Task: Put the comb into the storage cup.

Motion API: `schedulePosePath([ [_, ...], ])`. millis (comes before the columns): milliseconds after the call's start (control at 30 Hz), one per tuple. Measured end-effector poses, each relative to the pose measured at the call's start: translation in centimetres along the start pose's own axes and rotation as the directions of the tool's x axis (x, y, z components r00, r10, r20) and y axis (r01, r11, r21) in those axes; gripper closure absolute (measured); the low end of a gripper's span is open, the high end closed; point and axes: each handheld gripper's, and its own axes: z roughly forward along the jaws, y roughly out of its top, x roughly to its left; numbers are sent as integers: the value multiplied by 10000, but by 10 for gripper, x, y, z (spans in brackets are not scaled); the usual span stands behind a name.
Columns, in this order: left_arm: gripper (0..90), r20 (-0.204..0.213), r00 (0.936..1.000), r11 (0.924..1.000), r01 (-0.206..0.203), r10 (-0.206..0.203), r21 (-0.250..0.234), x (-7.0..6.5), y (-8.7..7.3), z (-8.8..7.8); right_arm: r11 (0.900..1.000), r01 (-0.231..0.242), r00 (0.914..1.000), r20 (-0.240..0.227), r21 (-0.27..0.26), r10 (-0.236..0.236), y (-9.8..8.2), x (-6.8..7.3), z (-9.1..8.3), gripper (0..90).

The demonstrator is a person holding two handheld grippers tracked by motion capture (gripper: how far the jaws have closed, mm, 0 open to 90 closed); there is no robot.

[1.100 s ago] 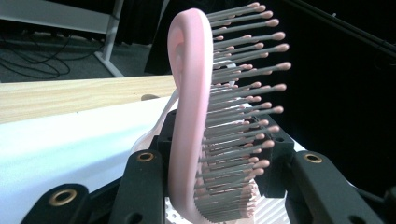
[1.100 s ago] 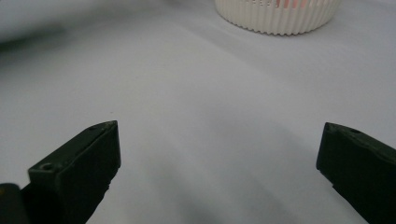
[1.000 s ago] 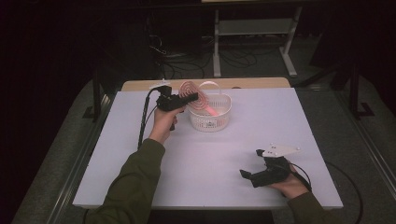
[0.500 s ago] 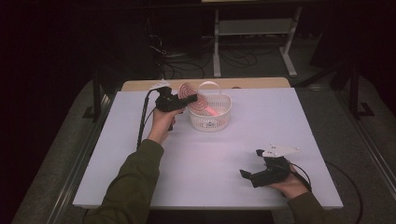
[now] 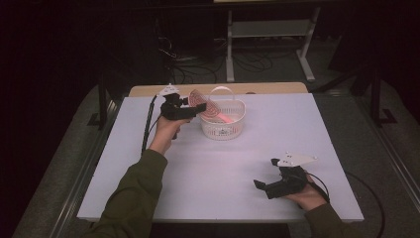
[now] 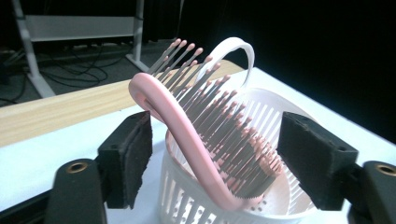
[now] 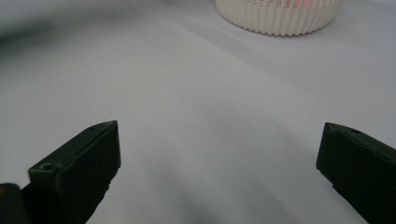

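Our left hand-held gripper (image 6: 212, 154) has just been opening, jaws apart around the hairbrush (image 6: 205, 140), which is leaning handle-down in the basket (image 6: 289, 196).

No lettering, label or number can be read on anything here

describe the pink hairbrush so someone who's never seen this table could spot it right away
Start at the white table and look to its far edge, where a white slatted basket with an arched handle stands. The hairbrush leans inside it, head poking above the rim between the left tool's open jaws, which have just been opening. It is the sole pink thing there, with dark pink-tipped bristles.
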Motion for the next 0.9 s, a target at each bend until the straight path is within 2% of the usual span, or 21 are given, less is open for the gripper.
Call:
schedulePosePath([
  [67, 240, -65, 9998, 9998, -178, 178, 109, 0, 1, -2, 10000, -2, 10000, -7, 13, 2, 0, 0, 0, 0],
  [267, 158, -94, 9992, 9986, -374, 378, 379, 0, 0, -9, 10000, -27, 10000, 61, -9, 27, -1, -2, 0, 0],
  [500, 138, -73, 9980, 9965, -619, 624, 563, 2, -1, -23, 10000, -24, 10000, 86, -5, 24, -1, -3, 0, 0],
  [700, 135, -87, 9971, 9928, -750, 761, 934, 4, -2, -35, 10000, -54, 9999, 107, -8, 54, 0, -3, 0, 0],
  [900, 115, -115, 9951, 9858, -952, 977, 1382, 2, -7, -47, 10000, 40, 9999, 132, 6, -40, 1, -1, 1, 0],
])
